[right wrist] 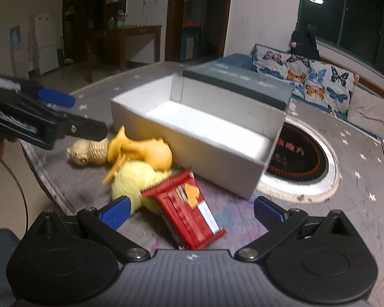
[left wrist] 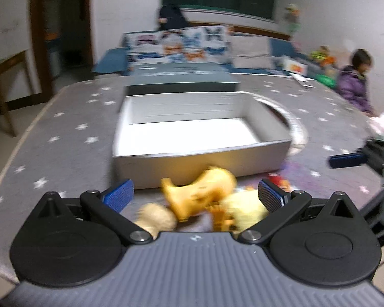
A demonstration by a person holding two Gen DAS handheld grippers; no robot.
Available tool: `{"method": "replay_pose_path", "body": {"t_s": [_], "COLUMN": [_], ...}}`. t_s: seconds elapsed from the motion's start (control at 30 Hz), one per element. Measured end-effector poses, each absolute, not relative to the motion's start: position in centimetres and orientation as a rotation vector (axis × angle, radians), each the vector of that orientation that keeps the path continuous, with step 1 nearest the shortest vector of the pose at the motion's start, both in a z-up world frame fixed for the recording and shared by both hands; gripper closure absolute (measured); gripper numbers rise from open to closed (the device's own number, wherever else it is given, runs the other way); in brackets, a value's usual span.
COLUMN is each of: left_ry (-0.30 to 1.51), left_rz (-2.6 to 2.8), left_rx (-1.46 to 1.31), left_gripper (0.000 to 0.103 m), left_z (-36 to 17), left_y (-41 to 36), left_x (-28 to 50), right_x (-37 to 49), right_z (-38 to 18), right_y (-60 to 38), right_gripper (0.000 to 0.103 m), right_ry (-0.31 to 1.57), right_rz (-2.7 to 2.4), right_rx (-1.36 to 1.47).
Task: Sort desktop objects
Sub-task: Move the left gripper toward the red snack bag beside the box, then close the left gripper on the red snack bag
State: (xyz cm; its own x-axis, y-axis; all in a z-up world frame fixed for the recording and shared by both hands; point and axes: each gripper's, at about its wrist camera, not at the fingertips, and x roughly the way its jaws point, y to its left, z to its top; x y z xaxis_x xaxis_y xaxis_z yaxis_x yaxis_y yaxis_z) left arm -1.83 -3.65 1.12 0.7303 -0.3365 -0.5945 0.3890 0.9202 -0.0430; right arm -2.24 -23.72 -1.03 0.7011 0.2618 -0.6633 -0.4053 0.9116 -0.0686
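Toy pile [right wrist: 138,161] crowding box [right wrist: 192,138] front

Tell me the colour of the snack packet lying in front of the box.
Red snack packet; clearest in the right wrist view.

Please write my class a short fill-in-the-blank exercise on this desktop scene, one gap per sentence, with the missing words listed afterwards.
1. The open white cardboard box holds ____ items.
2. The red snack packet lies between the fingers of the ____ tongs.
3. The orange rubber toy rests on the grey tablecloth printed with white ____.
4. Both pairs of tongs, including the left tongs, have their jaws ____.

Missing words: no; right; stars; open
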Motion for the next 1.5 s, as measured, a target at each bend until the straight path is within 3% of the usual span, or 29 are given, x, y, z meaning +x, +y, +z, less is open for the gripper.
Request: {"method": "replay_pose_path", "body": {"t_s": [0.27,0.47,0.9,1.5], "left_ry": [0.639,0.681,0.781,0.914], "left_rz": [-0.604,-0.690,-0.781,-0.860], "left_rx": [0.164,0.224,0.246,0.166], "left_gripper": [0.000,0.000,0.024,0.051], "left_z": [0.8,0.0,-1.6,-3.7], "left_y": [-8.1,-10.6,-12.7,-13.4], "left_x": [-0.5,1.1,3.7,5.4], "right_x": [-2.2,-1.4,0.2,0.2], "right_z": [-2.0,-3.1,-4.6,-4.3], "right_y": [-24.5,-24.8,-25.8,-25.2], "right_gripper": [0.001,0.010,0.040,0.045], "right_ry": [0.743,0.780,0.856,0.847], "right_rz": [0.384,0.409,0.446,0.430], "right_rx": [-0.207,-0.182,-0.106,-0.130]}}
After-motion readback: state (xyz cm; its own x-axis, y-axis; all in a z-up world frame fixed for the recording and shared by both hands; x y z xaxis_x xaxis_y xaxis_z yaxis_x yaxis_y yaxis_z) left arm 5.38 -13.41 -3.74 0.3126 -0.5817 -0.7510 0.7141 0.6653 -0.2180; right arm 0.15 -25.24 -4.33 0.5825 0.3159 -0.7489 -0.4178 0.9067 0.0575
